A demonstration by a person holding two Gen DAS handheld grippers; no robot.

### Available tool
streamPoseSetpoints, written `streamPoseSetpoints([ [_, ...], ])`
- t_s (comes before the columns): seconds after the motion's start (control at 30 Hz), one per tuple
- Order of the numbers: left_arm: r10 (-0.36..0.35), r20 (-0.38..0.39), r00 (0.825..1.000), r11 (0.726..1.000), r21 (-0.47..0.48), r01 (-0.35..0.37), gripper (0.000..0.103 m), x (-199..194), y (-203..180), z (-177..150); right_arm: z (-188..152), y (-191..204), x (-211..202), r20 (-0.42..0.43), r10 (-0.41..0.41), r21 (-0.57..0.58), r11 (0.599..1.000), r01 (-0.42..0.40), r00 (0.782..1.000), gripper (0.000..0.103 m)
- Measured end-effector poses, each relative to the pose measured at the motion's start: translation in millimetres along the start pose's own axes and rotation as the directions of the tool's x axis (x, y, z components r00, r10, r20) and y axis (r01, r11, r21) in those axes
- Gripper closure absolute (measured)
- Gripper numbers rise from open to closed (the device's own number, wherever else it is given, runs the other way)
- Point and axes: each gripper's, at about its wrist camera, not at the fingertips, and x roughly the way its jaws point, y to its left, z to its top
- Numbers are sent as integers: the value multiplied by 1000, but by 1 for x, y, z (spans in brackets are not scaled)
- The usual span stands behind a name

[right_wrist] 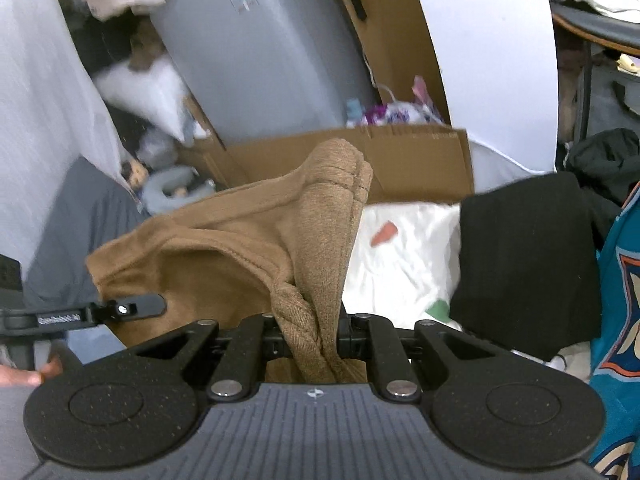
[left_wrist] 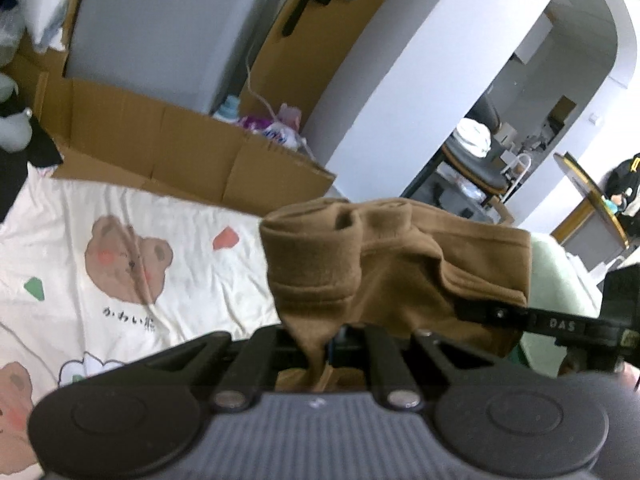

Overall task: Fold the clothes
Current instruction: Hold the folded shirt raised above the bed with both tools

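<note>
The brown garment (left_wrist: 384,264) hangs bunched in the air above the bed, pinched at two places. The left hand-held gripper (left_wrist: 320,344) has its jaws nearly together on a gathered fold of the brown cloth, which drops down between the fingers. The right hand-held gripper (right_wrist: 316,340) is likewise clamped narrow on a thick twisted hem of the same garment (right_wrist: 248,248). Each view shows the other gripper's finger reaching in from the side and touching the cloth.

Below lies a white bed sheet (left_wrist: 132,248) printed with bears and small coloured shapes. Along its far edge stands an open cardboard box (left_wrist: 168,136), its flaps spread; inside, at the far corner, sit a purple-and-white plastic bag (left_wrist: 276,130) and a teal-capped bottle (left_wrist: 228,110), with a pale cord rising from them. The rest of the box's inside cannot be made out. Behind it stands a grey appliance (left_wrist: 160,28).

In the right wrist view a black garment (right_wrist: 524,264) lies on the sheet, beside a teal jersey (right_wrist: 616,320) at the edge
</note>
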Motion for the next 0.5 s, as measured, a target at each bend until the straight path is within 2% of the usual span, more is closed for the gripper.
streamPoseSetpoints([
  [0.2,4,38,999,1000,10,-5,97,-16,-16,21,26,22,-29,73,17,-47,999,-13,997,91],
  [0.37,-1,57,998,999,42,-1,97,-25,-29,35,38,31,-42,101,9,-59,998,-3,995,91],
  [0.5,-19,42,999,999,31,18,97,-21,-31,46,44,33,-51,118,-16,-70,997,24,993,91],
])
